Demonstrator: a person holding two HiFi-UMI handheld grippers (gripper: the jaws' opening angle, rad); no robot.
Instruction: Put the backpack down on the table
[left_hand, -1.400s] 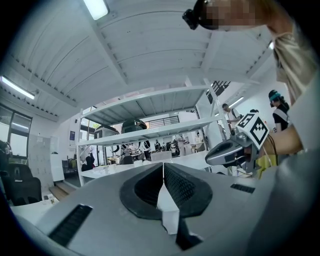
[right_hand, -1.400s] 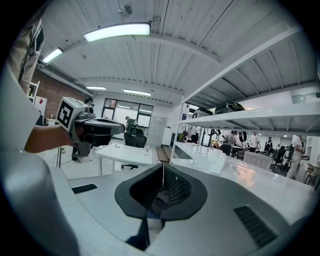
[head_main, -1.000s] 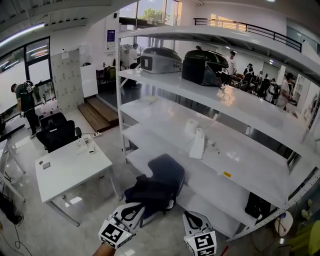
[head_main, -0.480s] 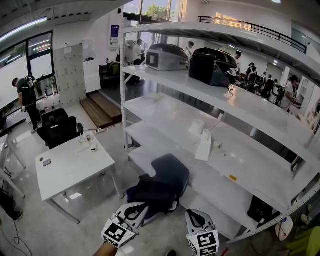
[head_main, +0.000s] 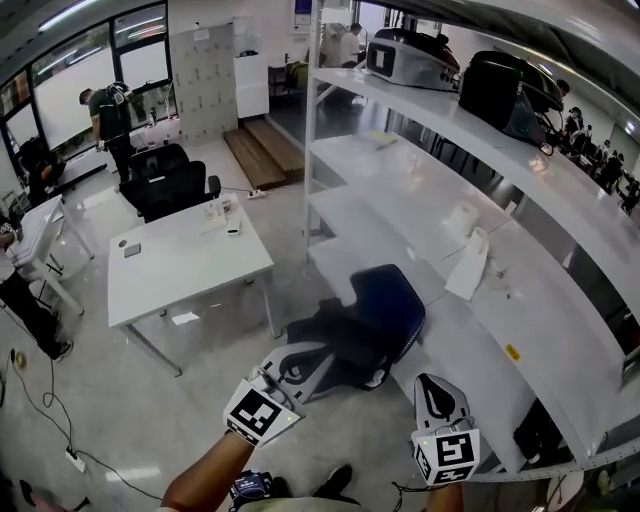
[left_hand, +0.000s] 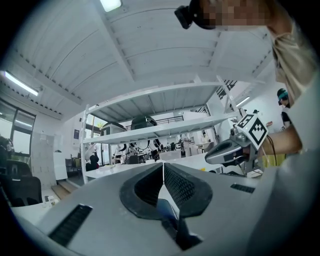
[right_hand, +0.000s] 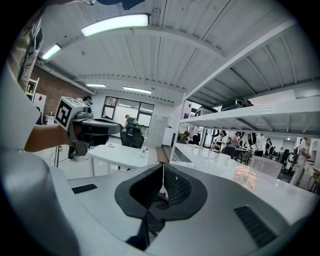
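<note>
The white table (head_main: 180, 275) bears small items (head_main: 225, 215) at its far end.

White shelving (head_main: 400, 155) bears a grey machine (head_main: 412, 58) up top; black chairs (head_main: 165, 185) stand near wooden steps (head_main: 262, 150).

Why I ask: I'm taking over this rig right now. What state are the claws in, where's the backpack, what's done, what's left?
Left claw: shut on a strap of the backpack.
Right claw: shut on its black strap.
Backpack: hangs from both, in the air beside the shelving; table off to its left.
Done: pickup.
Left: carry it over the table, set it down, open both claws.
</note>
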